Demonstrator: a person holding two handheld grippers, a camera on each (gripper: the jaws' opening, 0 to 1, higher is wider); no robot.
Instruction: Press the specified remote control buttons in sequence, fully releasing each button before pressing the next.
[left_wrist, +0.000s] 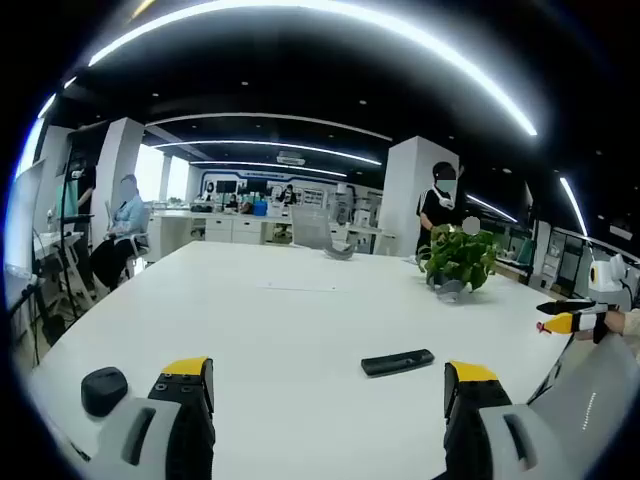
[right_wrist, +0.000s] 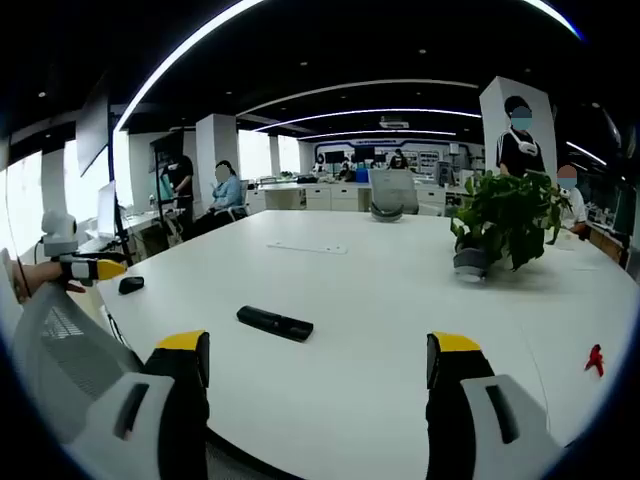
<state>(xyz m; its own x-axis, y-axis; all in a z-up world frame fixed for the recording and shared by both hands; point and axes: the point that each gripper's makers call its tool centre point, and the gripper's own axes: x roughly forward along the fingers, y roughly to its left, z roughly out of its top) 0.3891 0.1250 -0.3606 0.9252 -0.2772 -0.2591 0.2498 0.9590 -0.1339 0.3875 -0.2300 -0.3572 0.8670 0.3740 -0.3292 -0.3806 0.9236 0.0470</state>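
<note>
A black remote control (left_wrist: 397, 362) lies flat on the white table (left_wrist: 280, 320), a short way ahead of my left gripper (left_wrist: 330, 388), nearer its right jaw. The left jaws stand wide apart with nothing between them. In the right gripper view the same remote (right_wrist: 274, 322) lies ahead and left of centre of my right gripper (right_wrist: 318, 362), which is open and holds nothing. The right gripper's yellow-tipped jaws (left_wrist: 570, 320) also show at the right edge of the left gripper view, and the left gripper (right_wrist: 85, 268) at the left edge of the right gripper view.
A potted green plant (left_wrist: 458, 260) stands on the table beyond the remote. A small black round object (left_wrist: 104, 390) lies near the table's left edge. A small red item (right_wrist: 595, 360) lies at the right. A sheet of paper (right_wrist: 307, 247) lies farther back. People sit and stand at desks behind.
</note>
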